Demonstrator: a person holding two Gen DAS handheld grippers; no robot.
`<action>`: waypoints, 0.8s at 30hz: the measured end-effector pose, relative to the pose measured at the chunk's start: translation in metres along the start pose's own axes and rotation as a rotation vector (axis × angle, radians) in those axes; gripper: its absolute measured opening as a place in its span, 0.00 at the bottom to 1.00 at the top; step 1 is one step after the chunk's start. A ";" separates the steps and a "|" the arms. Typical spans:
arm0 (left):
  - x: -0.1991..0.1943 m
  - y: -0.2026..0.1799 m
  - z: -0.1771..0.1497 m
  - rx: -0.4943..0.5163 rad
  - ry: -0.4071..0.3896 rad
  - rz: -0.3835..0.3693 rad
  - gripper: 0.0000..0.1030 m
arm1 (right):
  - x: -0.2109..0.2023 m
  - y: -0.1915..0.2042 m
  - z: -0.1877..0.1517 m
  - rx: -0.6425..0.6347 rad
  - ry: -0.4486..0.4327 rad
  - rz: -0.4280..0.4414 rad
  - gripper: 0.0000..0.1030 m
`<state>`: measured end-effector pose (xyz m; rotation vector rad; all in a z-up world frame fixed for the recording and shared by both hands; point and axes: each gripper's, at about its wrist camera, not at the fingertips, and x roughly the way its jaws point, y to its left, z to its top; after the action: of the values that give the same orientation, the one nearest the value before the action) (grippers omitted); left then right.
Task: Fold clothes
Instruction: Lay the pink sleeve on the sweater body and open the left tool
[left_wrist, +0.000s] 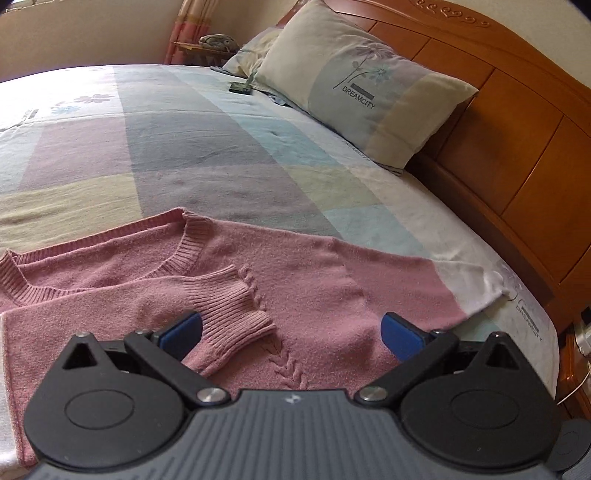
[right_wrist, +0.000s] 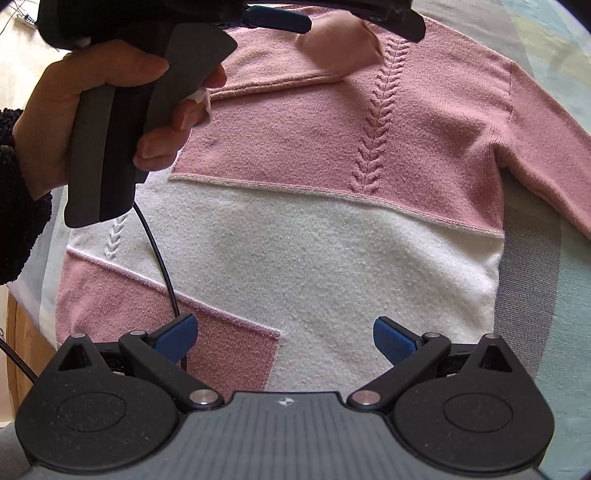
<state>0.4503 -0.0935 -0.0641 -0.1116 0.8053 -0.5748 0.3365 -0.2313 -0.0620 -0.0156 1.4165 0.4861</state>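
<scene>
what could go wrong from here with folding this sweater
The folded sleeve cuff lies loose on the sweater chest between the open left tongs; a nudge could flip it back out. The black cable from the left handle trails over the knit near the open right tongs and could snag or get pinched. The other sleeve is not yet folded.

A big pillow (left_wrist: 364, 92) leans on the brown wooden headboard (left_wrist: 517, 122). The bed sheet (left_wrist: 192, 147) has soft colored squares. A curtain (left_wrist: 186, 27) hangs far back.
</scene>
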 end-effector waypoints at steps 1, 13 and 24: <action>-0.005 0.005 -0.003 -0.007 0.001 0.023 0.99 | 0.000 0.000 0.000 0.002 -0.002 -0.003 1.00; -0.070 0.096 -0.056 -0.079 0.026 0.480 0.99 | 0.005 0.010 0.006 -0.003 -0.004 -0.039 1.00; -0.095 0.136 -0.086 -0.179 0.091 0.484 0.99 | 0.013 0.042 0.030 -0.085 -0.007 -0.056 1.00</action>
<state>0.3976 0.0809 -0.1038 -0.0513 0.9335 -0.0508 0.3514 -0.1805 -0.0582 -0.1213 1.3842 0.4990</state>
